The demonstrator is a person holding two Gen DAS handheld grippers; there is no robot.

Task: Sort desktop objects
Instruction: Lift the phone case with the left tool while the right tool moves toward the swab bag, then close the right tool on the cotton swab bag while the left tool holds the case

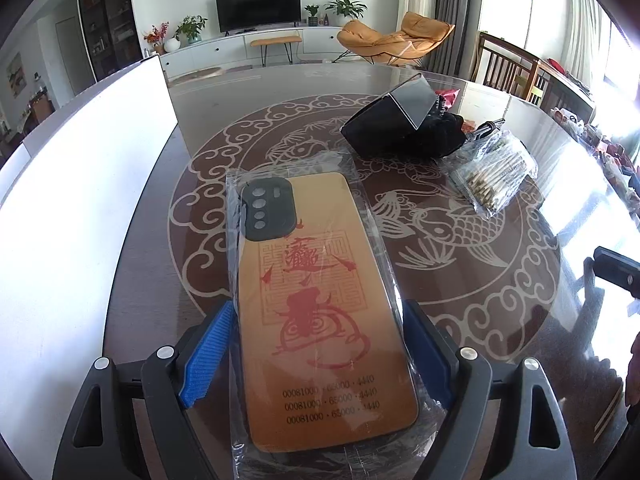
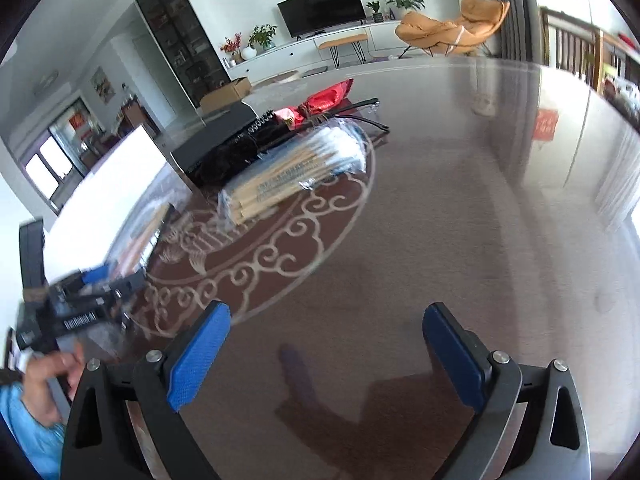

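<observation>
Table (image 1: 280,92): dark glass top with a fish-and-cloud medallion; carries every item to be sorted.
White box (image 1: 80,184): stands at the table's left edge, just beside the phone case; judged the likely destination.
Phone case (image 1: 320,300): orange, sealed in a clear bag; long axis runs straight away from the left gripper, camera cutout at the far end.
Left gripper (image 1: 316,356): pitched steeply down; blue pads bracket the case's near half, pinching its long edges.
Swab packet (image 2: 296,172): lies far-left of the right gripper, against a black pouch (image 1: 400,132).
Right gripper (image 2: 326,356): spread wide, empty, above bare glass.
</observation>
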